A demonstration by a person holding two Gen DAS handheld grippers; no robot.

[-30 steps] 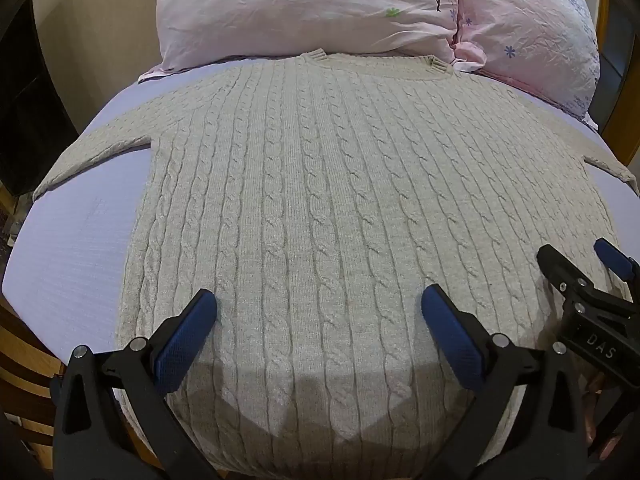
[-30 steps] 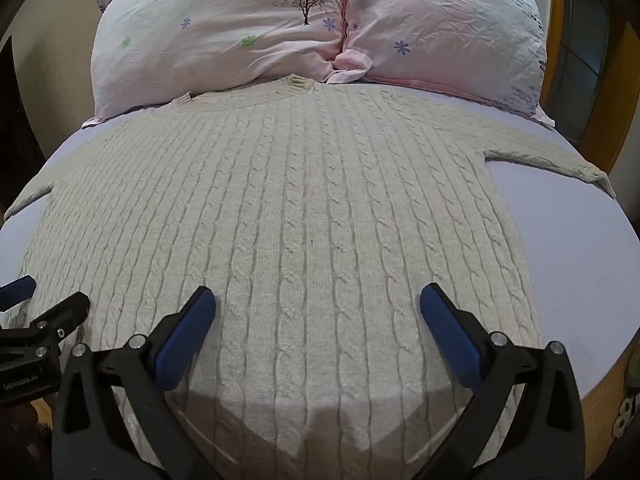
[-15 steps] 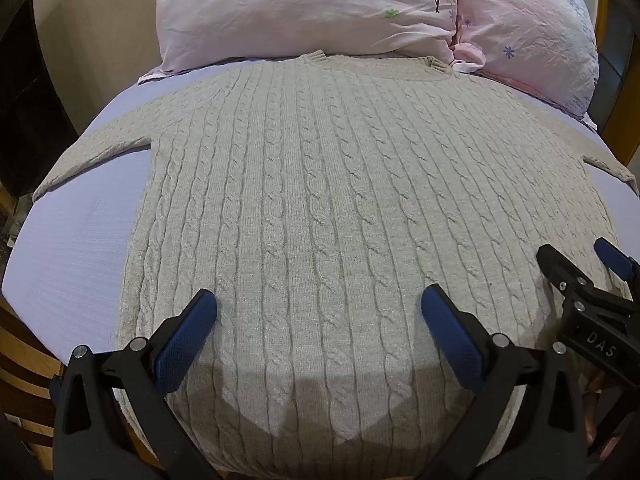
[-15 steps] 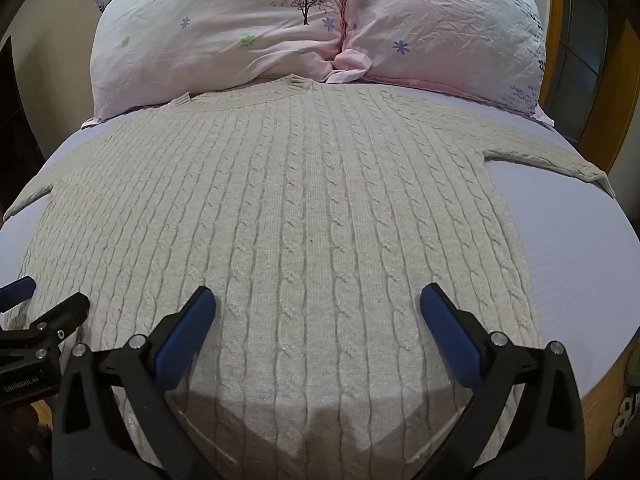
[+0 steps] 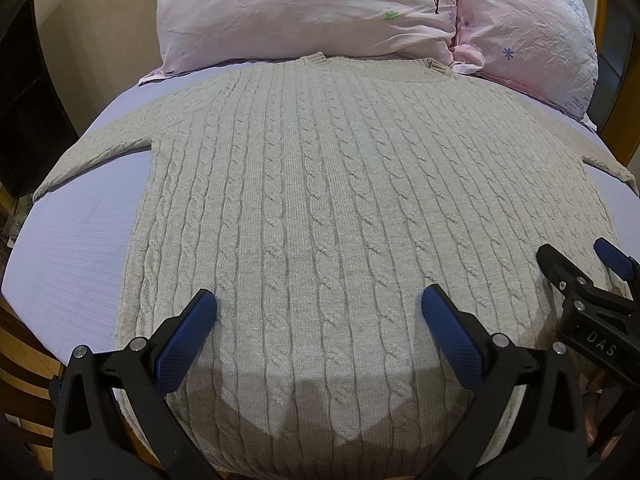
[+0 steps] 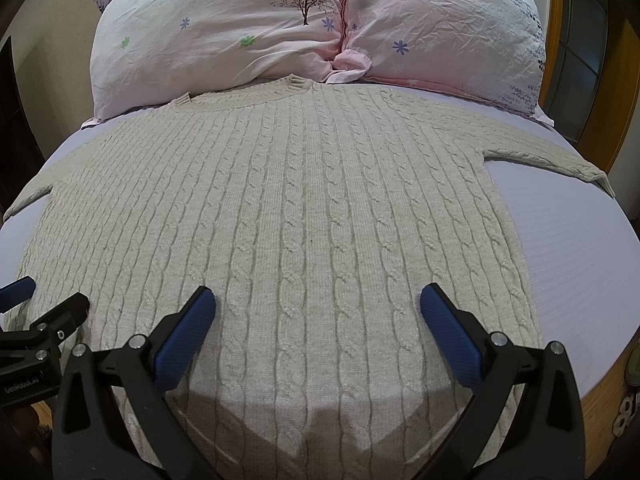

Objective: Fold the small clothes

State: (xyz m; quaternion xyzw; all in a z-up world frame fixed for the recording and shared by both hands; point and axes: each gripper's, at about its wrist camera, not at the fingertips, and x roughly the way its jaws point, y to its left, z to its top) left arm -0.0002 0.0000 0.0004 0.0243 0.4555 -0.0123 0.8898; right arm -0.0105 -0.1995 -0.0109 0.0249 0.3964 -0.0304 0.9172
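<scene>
A beige cable-knit sweater (image 5: 320, 200) lies flat on the lavender bed sheet (image 5: 72, 248), neck toward the pillows, sleeves spread to both sides. It also shows in the right wrist view (image 6: 312, 220). My left gripper (image 5: 318, 316) is open and empty, hovering over the sweater's lower part near the hem. My right gripper (image 6: 316, 314) is open and empty over the same lower part, further right. The right gripper shows at the right edge of the left wrist view (image 5: 580, 280); the left gripper shows at the left edge of the right wrist view (image 6: 44, 312).
Two pink flowered pillows (image 5: 304, 12) (image 6: 448, 28) lie at the head of the bed behind the sweater's neck. A wooden bed frame (image 6: 616, 376) runs along the right. A dark piece of furniture (image 5: 24, 120) stands at the left.
</scene>
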